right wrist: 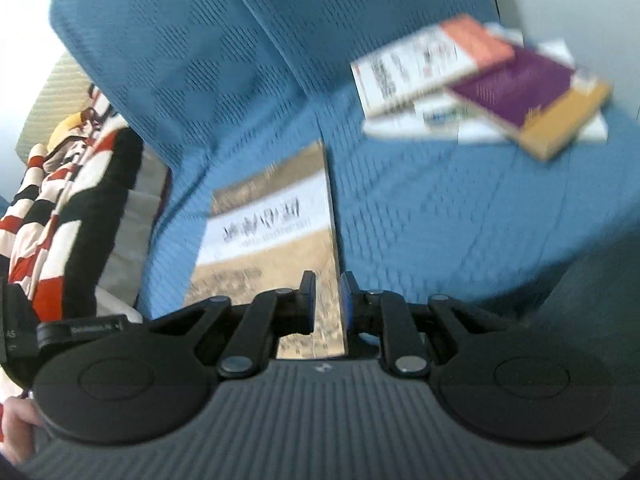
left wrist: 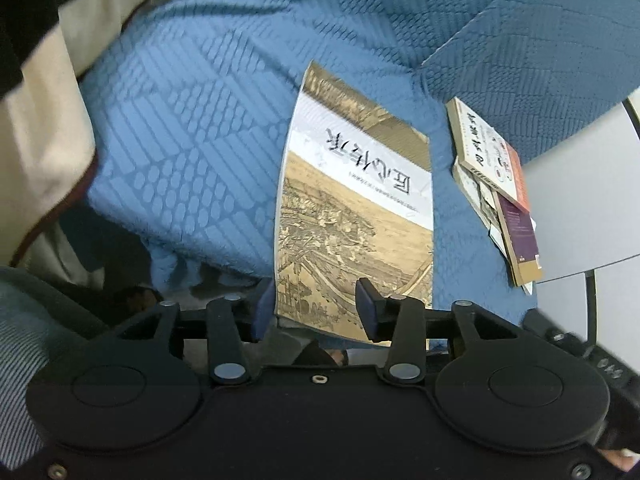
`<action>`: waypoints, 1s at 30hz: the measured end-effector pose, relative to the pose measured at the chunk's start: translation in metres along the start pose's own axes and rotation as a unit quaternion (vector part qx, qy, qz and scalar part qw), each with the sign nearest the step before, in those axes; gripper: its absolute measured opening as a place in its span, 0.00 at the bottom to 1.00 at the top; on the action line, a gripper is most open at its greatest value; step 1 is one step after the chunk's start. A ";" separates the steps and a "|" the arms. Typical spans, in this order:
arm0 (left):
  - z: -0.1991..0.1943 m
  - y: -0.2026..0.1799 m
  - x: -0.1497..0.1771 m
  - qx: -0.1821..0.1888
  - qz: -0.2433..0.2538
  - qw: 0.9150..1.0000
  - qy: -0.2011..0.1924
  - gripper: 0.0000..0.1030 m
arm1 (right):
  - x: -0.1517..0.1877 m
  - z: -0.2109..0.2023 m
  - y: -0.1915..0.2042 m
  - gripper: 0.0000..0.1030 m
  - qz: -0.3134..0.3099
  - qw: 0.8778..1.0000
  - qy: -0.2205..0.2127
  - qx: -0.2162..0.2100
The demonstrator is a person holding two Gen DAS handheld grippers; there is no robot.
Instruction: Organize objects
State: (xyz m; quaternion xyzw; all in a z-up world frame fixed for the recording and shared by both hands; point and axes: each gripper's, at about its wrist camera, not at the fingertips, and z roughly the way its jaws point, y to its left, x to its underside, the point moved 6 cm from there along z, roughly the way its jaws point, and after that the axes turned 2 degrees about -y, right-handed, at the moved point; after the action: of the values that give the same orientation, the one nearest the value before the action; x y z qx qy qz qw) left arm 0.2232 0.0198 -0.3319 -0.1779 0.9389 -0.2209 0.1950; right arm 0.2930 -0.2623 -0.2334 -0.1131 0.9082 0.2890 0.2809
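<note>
A large tan book (left wrist: 352, 216) with an old painting and a white title band lies tilted over the blue quilted seat (left wrist: 180, 140). My left gripper (left wrist: 316, 312) is open at the book's near edge. Its blue pads stand apart, one beside the left edge and one over the cover, and neither presses. In the blurred right wrist view the same book (right wrist: 272, 216) runs away from my right gripper (right wrist: 328, 304), whose pads are shut on its right edge. A loose stack of smaller books (left wrist: 496, 184) (right wrist: 480, 80) sits on the seat to the right.
Blue back cushions (right wrist: 200, 60) rise behind the seat. A red, black and white striped blanket (right wrist: 60, 208) lies at the left, with beige fabric (left wrist: 48, 120) beside it. A pale round table (left wrist: 580, 208) stands right of the stack. A hand (right wrist: 16, 420) grips the right tool.
</note>
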 end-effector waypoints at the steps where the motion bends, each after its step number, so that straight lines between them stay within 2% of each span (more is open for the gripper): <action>1: -0.006 -0.004 0.000 -0.001 0.003 1.000 -0.007 0.40 | -0.004 -0.007 0.002 0.17 -0.007 1.000 -0.009 0.001; 8: -0.048 -0.041 0.001 0.018 0.036 0.998 -0.045 0.40 | -0.022 -0.052 0.016 0.17 -0.037 0.997 -0.061 -0.005; 16: -0.095 -0.099 0.016 0.042 0.072 0.994 -0.066 0.43 | -0.036 -0.110 0.036 0.17 -0.083 0.991 -0.099 -0.020; 26: -0.128 -0.157 0.047 0.056 0.139 0.985 -0.090 0.47 | -0.023 -0.143 0.028 0.17 -0.086 0.988 -0.126 -0.003; 30: -0.136 -0.175 0.058 0.072 0.148 0.982 -0.089 0.51 | -0.012 -0.153 0.027 0.17 -0.080 0.988 -0.133 0.007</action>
State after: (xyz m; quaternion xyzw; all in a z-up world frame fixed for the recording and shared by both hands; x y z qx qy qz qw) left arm 0.1565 -0.1043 -0.1513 -0.0411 0.9154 -0.2395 0.3208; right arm 0.2251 -0.3305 -0.1105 -0.1439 0.8524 0.2722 0.4225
